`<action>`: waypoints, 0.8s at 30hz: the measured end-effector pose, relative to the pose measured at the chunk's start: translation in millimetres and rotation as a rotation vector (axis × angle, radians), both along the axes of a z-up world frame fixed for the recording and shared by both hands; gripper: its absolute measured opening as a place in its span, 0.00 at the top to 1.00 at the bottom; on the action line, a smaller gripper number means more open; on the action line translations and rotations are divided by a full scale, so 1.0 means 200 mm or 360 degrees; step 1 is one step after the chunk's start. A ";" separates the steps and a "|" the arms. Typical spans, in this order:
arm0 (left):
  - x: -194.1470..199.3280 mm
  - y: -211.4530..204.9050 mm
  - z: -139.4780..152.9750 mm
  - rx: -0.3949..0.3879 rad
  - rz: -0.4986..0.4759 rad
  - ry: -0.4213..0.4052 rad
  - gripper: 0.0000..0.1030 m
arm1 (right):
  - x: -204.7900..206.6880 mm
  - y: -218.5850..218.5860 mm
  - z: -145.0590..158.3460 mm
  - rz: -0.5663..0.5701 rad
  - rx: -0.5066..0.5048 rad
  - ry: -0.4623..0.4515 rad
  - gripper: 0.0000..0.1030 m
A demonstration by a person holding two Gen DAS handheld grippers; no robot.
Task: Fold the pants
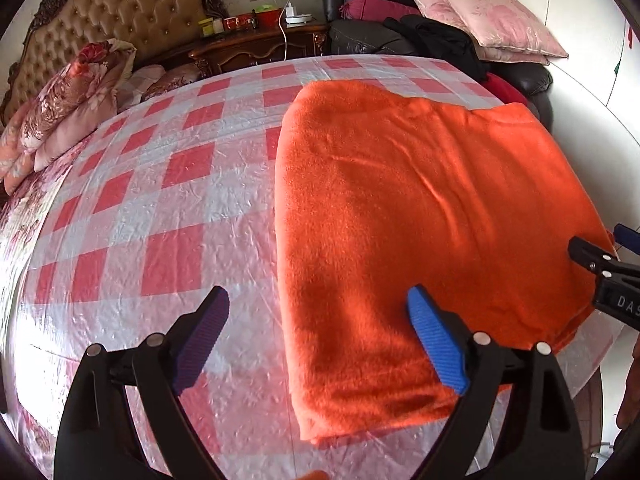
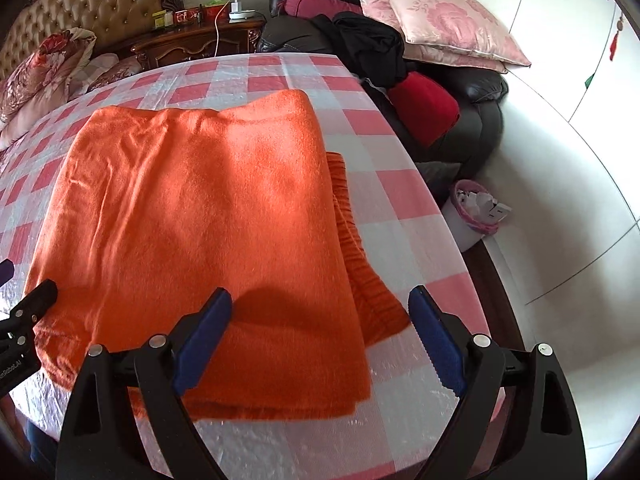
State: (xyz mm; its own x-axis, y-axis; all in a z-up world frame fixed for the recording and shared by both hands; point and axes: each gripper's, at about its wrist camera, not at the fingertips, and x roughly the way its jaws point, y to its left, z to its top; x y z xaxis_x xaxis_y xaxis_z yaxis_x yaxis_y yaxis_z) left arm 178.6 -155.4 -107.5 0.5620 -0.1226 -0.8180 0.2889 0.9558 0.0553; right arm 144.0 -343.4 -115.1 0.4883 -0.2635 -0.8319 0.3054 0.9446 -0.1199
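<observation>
Orange pants point(image 1: 420, 208), folded into a flat wad, lying on desk point(image 1: 168, 184) w/ red-and-white check plastic cover; fills centre-right of left wrist view, centre-left of right wrist view point(image 2: 192, 208); ribbed band of same fabric sticking out at wad's right edge in right view.

Left tool point(image 1: 318, 340) bottom centre of its frame, fingers spread wide, nothing pinched; one blue pad point(image 1: 436, 344) over near edge of pants, other pad point(image 1: 200, 344) over bare cover (touching fabric or not: can't tell).

Right tool point(image 2: 320, 340) bottom centre of its frame, also spread wide, gripping nothing; left pad point(image 2: 204, 340) above pants, right pad point(image 2: 436, 344) above cover just beside ribbed band; each tool's tip also peeks in at the other view's edge.

Bkgd: tufted headboard point(image 1: 120, 12) upper left; dark wood nightstand point(image 1: 260, 44) w/ small items top centre; pink pillows point(image 2: 436, 20) on dark leather sofa point(image 2: 472, 92) upper right, black garment point(image 2: 372, 48) beside them; small waste bin point(image 2: 472, 212) on floor at right.
</observation>
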 end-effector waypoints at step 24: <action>-0.53 0.04 0.45 -0.0227 0.0042 -0.0084 0.02 | -0.49 0.21 0.42 0.0034 -0.0095 -0.0238 0.16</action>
State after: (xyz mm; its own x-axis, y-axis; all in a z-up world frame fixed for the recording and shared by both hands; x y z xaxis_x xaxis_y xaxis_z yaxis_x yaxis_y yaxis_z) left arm 72.9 -146.7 -17.9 0.6084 -0.2199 -0.7626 0.2637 0.9623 -0.0671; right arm 46.5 -302.2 -30.8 0.6119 -0.2983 -0.7325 0.3038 0.9437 -0.1306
